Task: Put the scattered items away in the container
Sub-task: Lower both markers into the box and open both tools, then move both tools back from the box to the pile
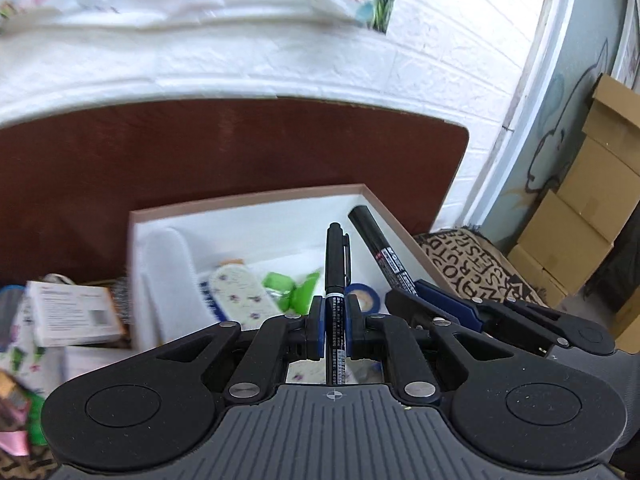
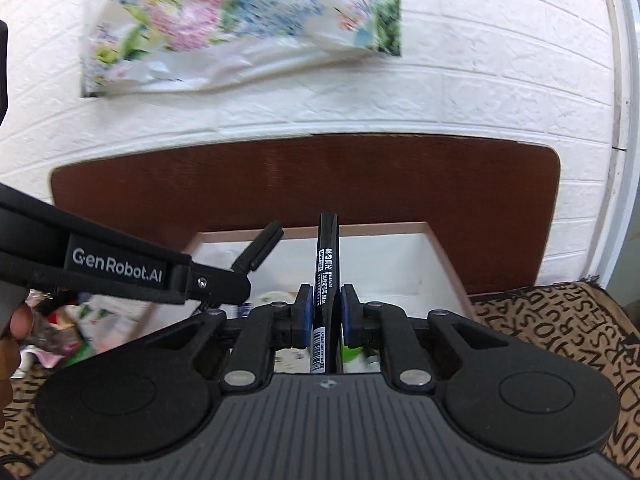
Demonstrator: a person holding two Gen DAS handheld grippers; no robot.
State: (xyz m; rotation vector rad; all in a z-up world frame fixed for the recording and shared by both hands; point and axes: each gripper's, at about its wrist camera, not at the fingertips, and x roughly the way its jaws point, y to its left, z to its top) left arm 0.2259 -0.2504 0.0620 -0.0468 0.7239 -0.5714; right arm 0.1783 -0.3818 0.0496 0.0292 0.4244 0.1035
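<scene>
My left gripper (image 1: 335, 326) is shut on a thin black pen (image 1: 337, 264) and holds it above the white box (image 1: 248, 202). My right gripper (image 2: 326, 314) is shut on a thick black marker (image 2: 327, 252) over the same box (image 2: 436, 248); the marker (image 1: 380, 248) and right gripper also show in the left wrist view. The left gripper crosses the right wrist view at the left, its pen tip (image 2: 262, 248) over the box. Inside the box lie a white roll (image 1: 168, 272), a floral packet (image 1: 240, 294), green wrappers (image 1: 292, 286) and blue tape (image 1: 366, 296).
A white and orange packet (image 1: 76, 312) and other clutter lie left of the box. The box sits on a brown board (image 1: 240, 148) against a white brick wall. A letter-print cloth (image 2: 560, 320) lies to the right. Cardboard boxes (image 1: 592, 184) stand far right.
</scene>
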